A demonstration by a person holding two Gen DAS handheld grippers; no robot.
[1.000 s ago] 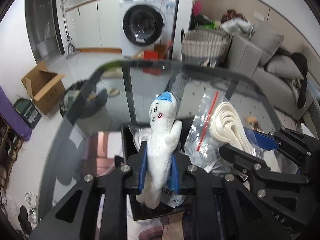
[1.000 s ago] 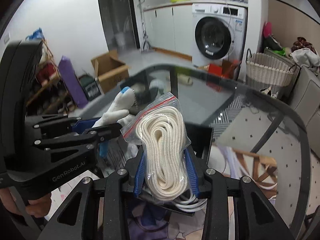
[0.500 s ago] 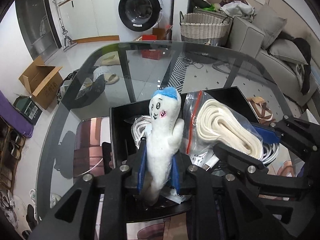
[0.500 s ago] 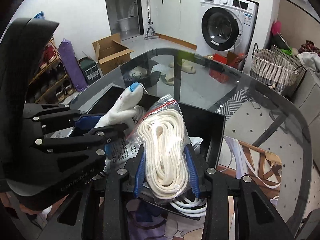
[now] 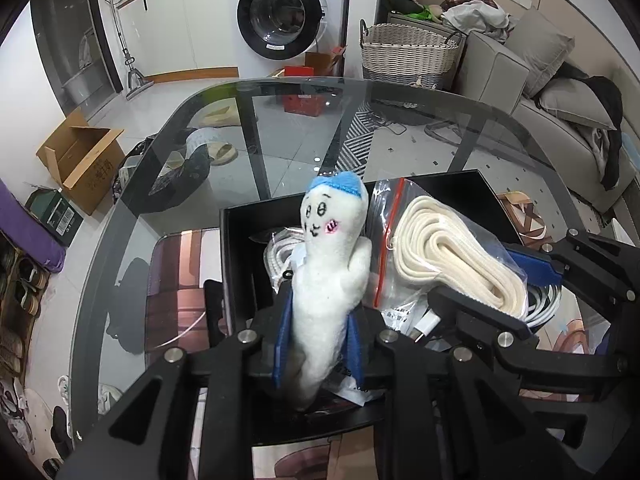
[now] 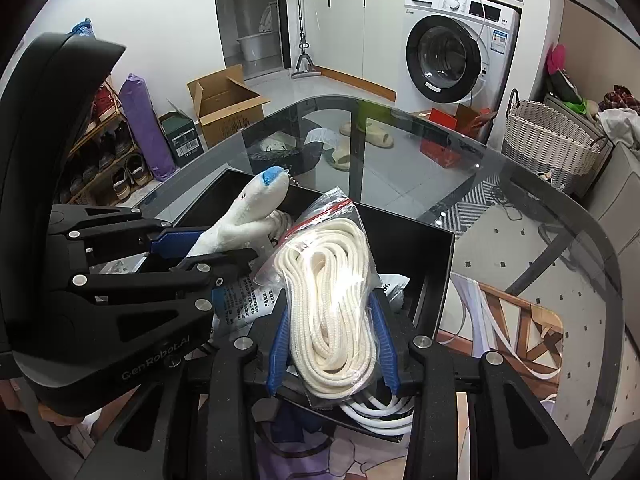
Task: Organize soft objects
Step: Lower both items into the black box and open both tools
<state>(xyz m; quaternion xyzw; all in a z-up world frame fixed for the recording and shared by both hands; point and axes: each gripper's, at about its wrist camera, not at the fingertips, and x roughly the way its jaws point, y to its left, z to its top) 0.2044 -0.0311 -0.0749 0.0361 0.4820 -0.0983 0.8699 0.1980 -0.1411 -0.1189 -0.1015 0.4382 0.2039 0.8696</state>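
Between the left tool's point(image 5: 318, 344) pads, plush toy point(image 5: 328, 276).

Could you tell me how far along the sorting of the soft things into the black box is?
Done: white cords already lie in the black box. In hand: left gripper clamps the plush toy, right gripper the bagged rope, both over the box. Left: releasing both.

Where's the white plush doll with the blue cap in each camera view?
Left wrist: the doll stands at centre, clamped in the left gripper.
Right wrist: the doll lies left of centre, beside the bagged rope.
Shared landmark: the washing machine beyond the glass table.
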